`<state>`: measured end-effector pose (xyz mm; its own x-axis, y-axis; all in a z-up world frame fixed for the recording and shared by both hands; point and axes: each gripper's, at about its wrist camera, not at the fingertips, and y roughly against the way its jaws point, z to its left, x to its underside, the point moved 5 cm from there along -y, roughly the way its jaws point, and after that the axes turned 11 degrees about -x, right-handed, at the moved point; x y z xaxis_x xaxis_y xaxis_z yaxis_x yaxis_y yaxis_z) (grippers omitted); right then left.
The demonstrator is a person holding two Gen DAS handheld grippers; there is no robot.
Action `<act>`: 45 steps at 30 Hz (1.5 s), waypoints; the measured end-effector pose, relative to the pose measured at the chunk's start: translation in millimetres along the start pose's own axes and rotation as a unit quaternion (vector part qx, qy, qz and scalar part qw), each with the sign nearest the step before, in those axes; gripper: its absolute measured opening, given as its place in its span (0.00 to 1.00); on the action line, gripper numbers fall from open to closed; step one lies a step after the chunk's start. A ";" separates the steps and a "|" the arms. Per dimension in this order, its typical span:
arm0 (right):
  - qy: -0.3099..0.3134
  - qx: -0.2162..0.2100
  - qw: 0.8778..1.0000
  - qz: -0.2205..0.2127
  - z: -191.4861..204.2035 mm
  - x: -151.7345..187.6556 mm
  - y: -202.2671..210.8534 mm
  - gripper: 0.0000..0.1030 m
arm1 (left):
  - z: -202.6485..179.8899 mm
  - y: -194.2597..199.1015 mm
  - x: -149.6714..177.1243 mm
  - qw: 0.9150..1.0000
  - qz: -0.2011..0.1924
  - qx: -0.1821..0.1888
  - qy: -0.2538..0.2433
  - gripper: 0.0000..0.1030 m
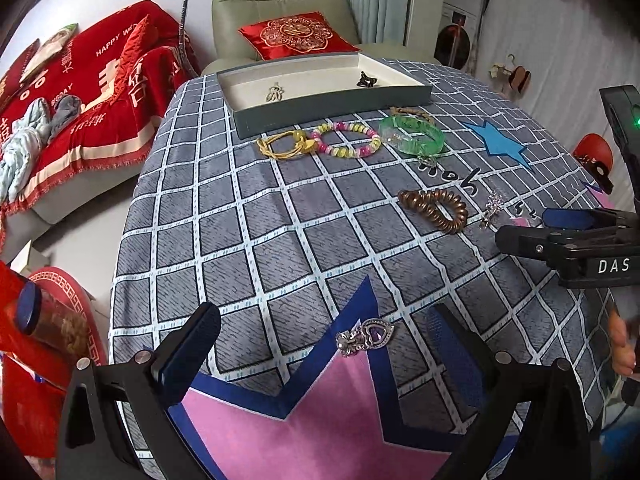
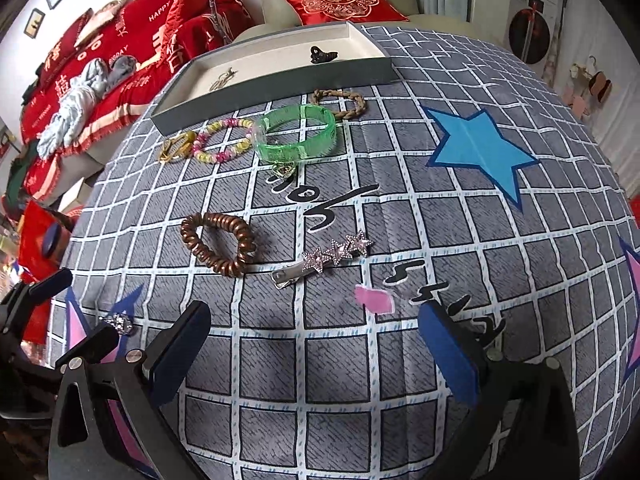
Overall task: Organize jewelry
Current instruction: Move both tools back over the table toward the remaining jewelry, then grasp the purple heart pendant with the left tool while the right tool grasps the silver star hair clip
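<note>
Jewelry is spread over a worktop (image 2: pixel 400 360) covered by a grey checked cloth with star prints. A grey tray (image 2: pixel 280 84) with a pale inside lies at the far edge; a dark claw clip (image 2: pixel 322 56) and a small metal charm (image 2: pixel 223 79) are seen inside it. Just in front of the tray, a yellow cord band (image 2: pixel 176 150), a pink and yellow beaded bracelet (image 2: pixel 224 144), a green translucent bangle (image 2: pixel 296 136) and a braided tan bracelet (image 2: pixel 340 102) are laid in a row. Nearer, a brown spiral hair tie (image 2: pixel 220 244) lies left of a star hair clip (image 2: pixel 324 260). A purple heart ring (image 1: pixel 366 338) rests on a pink star print, between the spread fingers of the left tool (image 1: pixel 332 354), untouched. The right tool (image 2: pixel 316 352) is held open over bare cloth, near the star hair clip. A red-covered sofa (image 1: pixel 80 92) and a pale armchair (image 1: pixel 280 4) are seen beyond.
</note>
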<state>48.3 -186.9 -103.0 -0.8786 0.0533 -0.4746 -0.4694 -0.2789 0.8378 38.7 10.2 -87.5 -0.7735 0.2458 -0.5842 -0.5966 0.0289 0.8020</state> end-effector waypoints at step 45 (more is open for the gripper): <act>-0.005 0.037 0.999 -0.035 -15.0 -10.2 -7.0 0.11 | -25.7 -4.1 7.0 1.000 0.006 0.004 -0.024 0.33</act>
<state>61.9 -199.9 -108.1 -0.8445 0.0798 -0.5297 -0.5340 -0.2030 0.8208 30.2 -13.1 -98.1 -0.7691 0.2916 -0.5687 -0.5860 0.0332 0.8096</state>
